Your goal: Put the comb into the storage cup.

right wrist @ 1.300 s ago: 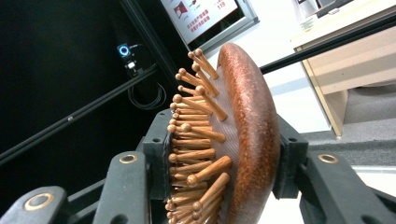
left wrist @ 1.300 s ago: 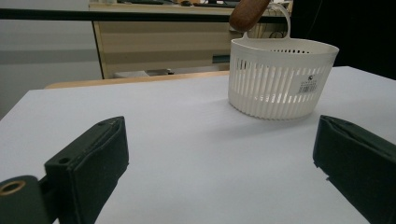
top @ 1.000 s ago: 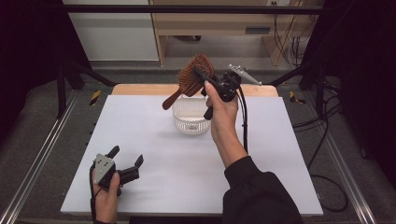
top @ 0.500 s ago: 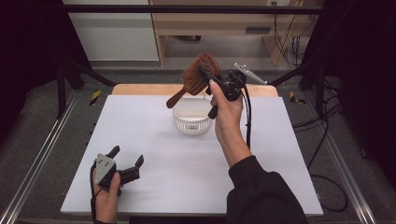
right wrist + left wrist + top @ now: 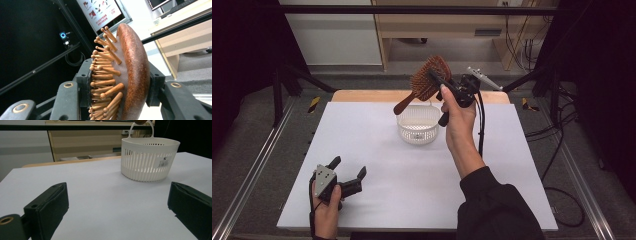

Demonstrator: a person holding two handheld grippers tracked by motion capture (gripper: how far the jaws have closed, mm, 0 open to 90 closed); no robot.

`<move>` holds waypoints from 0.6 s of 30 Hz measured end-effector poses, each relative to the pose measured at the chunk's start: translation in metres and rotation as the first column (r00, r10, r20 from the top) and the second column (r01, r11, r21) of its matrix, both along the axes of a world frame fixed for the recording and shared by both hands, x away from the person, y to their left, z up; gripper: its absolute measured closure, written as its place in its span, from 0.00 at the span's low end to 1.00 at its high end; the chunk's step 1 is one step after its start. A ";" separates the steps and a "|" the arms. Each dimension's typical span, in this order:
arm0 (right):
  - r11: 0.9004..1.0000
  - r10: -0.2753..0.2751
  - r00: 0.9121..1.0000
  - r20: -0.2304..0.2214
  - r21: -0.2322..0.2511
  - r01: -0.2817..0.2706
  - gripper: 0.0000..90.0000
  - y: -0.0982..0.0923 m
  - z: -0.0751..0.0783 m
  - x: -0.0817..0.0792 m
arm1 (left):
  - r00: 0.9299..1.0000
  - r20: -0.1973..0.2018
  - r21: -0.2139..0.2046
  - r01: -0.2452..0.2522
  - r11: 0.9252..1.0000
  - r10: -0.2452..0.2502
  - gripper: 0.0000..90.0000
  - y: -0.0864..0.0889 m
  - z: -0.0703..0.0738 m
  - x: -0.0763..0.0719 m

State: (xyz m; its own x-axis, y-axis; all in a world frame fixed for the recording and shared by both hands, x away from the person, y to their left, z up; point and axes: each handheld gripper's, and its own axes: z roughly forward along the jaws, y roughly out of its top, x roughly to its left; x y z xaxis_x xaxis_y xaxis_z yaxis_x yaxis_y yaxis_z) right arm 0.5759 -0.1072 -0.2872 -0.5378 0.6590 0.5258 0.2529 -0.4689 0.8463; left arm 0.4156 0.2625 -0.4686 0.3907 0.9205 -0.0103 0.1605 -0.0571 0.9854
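High view: the right hand-held gripper is raised above the far side of the white surface, pinching a brown wooden paddle hairbrush by its head; the handle slopes down to the left, its tip over the far rim of the white slotted basket, clear of it. The right gripper view adds what the high view cannot resolve: the brush sits edge-on between the jaws, one pad against the smooth domed back, the other against the side with the wooden pins, both pressing. The left hand-held gripper rests low at the near left corner of the surface, well apart from the basket, jaws spread with nothing between them. Its own view looks across bare surface to the basket, showing the vertical slots, a looped handle at the rim and a small barcode label on the wall, details not readable from above.
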 end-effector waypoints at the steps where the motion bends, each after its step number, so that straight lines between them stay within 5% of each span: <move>1: 1.000 0.000 1.000 0.002 0.007 0.000 0.57 -0.001 0.000 -0.001 | 1.000 0.000 -0.001 0.000 1.000 0.000 0.04 0.000 0.000 0.000; 18: 0.999 -0.035 0.999 0.009 0.011 0.035 0.57 -0.018 -0.001 -0.002 | 1.000 -0.002 -0.002 0.002 1.000 -0.002 0.04 0.000 0.000 0.000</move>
State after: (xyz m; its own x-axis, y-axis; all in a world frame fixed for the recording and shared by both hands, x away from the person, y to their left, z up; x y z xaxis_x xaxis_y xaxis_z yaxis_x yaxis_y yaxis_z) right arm 0.5741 -0.1255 -0.2880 -0.5191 0.6718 0.5285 0.2287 -0.4866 0.8432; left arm 0.4157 0.2625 -0.4689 0.3923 0.9198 -0.0126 0.1624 -0.0558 0.9852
